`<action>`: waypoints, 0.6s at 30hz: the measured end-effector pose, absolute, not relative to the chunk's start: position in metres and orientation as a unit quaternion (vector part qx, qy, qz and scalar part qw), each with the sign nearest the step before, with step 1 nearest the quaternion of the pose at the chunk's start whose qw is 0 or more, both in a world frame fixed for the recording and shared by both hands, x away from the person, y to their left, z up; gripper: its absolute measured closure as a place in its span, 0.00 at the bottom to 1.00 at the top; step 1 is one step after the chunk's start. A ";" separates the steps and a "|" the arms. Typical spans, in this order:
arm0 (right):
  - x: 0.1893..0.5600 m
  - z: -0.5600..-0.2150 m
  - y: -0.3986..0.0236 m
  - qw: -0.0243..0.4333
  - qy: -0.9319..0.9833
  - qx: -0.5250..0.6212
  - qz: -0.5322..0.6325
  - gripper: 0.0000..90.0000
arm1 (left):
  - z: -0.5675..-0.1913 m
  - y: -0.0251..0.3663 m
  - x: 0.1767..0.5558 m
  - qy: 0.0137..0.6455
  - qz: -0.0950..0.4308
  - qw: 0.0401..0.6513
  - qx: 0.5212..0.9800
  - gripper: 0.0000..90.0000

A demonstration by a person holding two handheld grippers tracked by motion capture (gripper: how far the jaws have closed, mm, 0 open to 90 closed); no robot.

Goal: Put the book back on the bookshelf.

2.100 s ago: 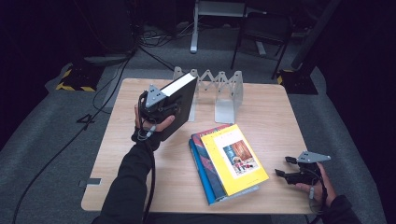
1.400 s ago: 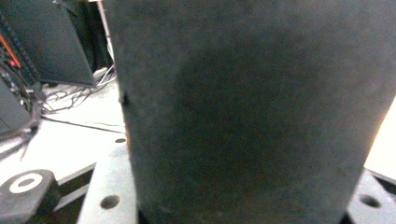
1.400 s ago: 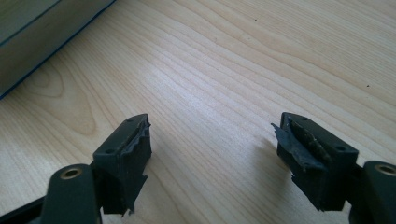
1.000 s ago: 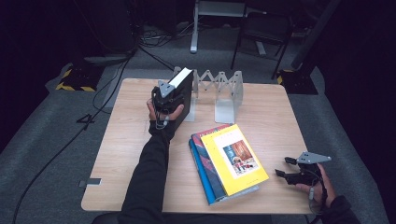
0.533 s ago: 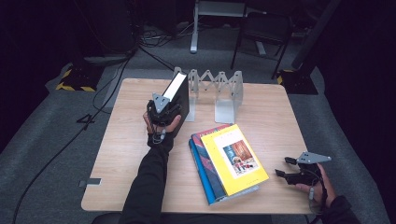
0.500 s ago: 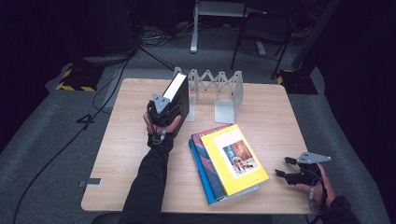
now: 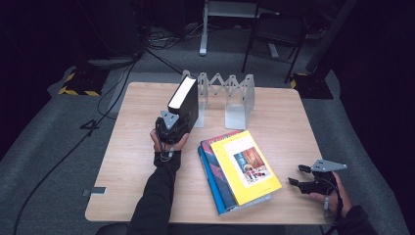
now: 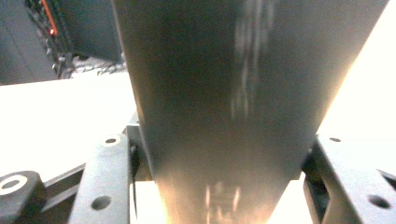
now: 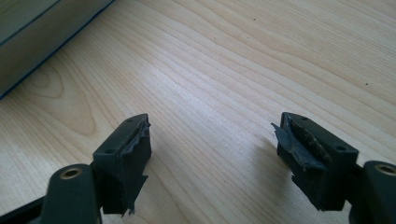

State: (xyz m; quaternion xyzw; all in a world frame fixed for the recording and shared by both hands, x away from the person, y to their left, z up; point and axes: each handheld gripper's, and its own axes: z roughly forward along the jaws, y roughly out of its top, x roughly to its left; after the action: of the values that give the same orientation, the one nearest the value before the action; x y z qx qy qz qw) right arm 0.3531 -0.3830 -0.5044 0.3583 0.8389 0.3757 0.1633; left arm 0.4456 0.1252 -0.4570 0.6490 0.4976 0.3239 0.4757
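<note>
table: light wood top (image 7: 127, 161)
on it: folding metal book rack (image 7: 230, 95), stack of books, yellow one on top (image 7: 244, 166)

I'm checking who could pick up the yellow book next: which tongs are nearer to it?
The right tongs, resting open on the table just past the yellow book's right edge. The left tongs are farther off, up-left, around the black book.

The left gripper (image 7: 172, 128) reaches toward the table's far edge, its jaws just easing wider; the right gripper (image 7: 299, 175) rests near the right edge, jaws apart.
</note>
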 end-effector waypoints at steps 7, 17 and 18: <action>0.353 -0.504 -0.383 0.163 0.839 0.358 0.375 0.28 | -0.483 0.127 0.445 0.526 0.292 0.461 0.653 0.50; 0.353 -0.504 -0.383 0.165 0.838 0.361 0.374 0.27 | -0.494 0.113 0.445 0.533 0.328 0.434 0.648 0.54; 0.353 -0.504 -0.383 0.164 0.838 0.361 0.374 0.27 | -0.494 0.111 0.446 0.537 0.329 0.432 0.646 0.55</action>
State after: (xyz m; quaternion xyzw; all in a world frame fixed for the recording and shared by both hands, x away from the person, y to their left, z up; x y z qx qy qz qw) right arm 0.3534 -0.3828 -0.5044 0.3610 0.8383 0.3741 0.1644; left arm 0.4461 0.1106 -0.4936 0.6462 0.5367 0.3286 0.4317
